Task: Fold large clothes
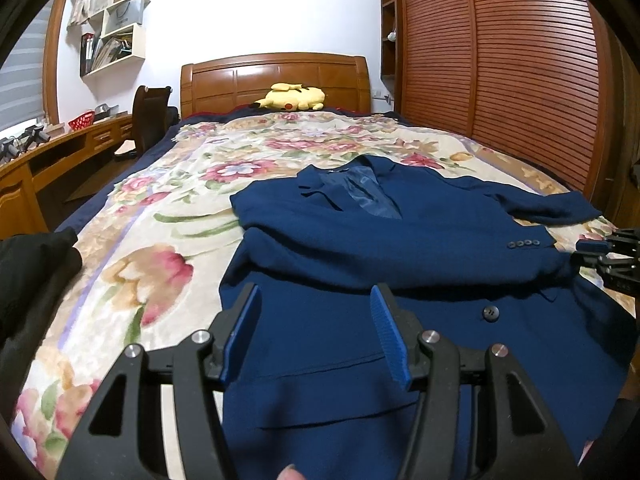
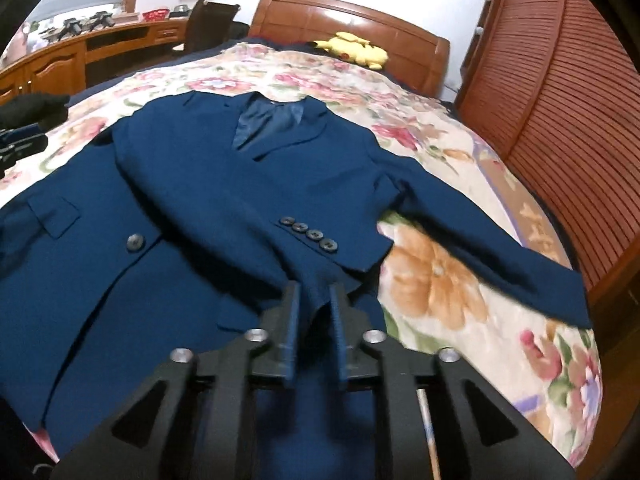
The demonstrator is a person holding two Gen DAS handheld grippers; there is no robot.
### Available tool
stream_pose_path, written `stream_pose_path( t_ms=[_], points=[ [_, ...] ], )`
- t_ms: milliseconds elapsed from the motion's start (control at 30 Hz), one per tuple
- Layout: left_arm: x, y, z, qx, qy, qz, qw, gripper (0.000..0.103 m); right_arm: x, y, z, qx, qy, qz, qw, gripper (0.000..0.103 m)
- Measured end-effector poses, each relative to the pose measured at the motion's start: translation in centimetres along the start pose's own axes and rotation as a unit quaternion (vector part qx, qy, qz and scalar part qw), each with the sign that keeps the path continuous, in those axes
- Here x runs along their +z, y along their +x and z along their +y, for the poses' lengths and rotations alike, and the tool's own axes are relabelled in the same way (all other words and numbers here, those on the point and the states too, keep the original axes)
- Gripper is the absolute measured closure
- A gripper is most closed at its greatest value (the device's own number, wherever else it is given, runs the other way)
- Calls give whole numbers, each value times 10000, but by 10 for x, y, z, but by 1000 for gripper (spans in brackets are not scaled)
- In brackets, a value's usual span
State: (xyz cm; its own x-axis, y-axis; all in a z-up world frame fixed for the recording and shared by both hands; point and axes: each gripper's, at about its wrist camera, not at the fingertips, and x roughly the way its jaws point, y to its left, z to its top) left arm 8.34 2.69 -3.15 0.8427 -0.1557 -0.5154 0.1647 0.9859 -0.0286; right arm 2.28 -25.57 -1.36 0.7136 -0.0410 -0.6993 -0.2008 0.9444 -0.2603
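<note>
On the bed (image 1: 132,240), under a floral blanket (image 2: 436,276), the far end holds a yellow plush toy (image 1: 291,98) against the wooden headboard (image 1: 276,76). Slatted wardrobe doors (image 1: 500,64) run along the right side; a desk (image 1: 60,148) and dark chair (image 1: 150,118) stand to the left, wall shelves (image 1: 116,24) above them. A heap of black cloth (image 1: 32,280) sits at the bed's left edge, apart from the work. The blue jacket (image 1: 400,248) lies face up across the near half of the bed, collar toward the headboard, one sleeve folded over the chest with its four cuff buttons (image 2: 308,233) showing, the other sleeve (image 2: 500,252) stretched out over the blanket toward the wardrobe. The left gripper (image 1: 314,336) hovers just above the jacket's lower hem, fingers spread wide, nothing between them. The right gripper (image 2: 314,332) is at the jacket's right edge, fingers drawn close with a fold of blue fabric pinched between them.
</note>
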Motion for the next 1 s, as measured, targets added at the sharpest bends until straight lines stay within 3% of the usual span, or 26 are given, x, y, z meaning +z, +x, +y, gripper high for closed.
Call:
stream_pose_path(
  t_ms=[100, 133, 733, 1000],
  points=[
    [1, 0, -2, -21, 15, -17, 10000, 47, 3, -9, -5, 159, 135, -127, 9997, 51],
    [1, -1, -3, -35, 27, -24, 10000, 47, 4, -11, -7, 171, 168, -159, 9996, 49],
    [11, 1, -38, -421, 197, -105, 9989, 46, 29, 11, -18, 165, 322, -73, 9993, 48],
    [17, 11, -61, -609, 270, -91, 9977, 46, 28, 18, -44, 15, 438, -90, 9990, 48]
  ],
)
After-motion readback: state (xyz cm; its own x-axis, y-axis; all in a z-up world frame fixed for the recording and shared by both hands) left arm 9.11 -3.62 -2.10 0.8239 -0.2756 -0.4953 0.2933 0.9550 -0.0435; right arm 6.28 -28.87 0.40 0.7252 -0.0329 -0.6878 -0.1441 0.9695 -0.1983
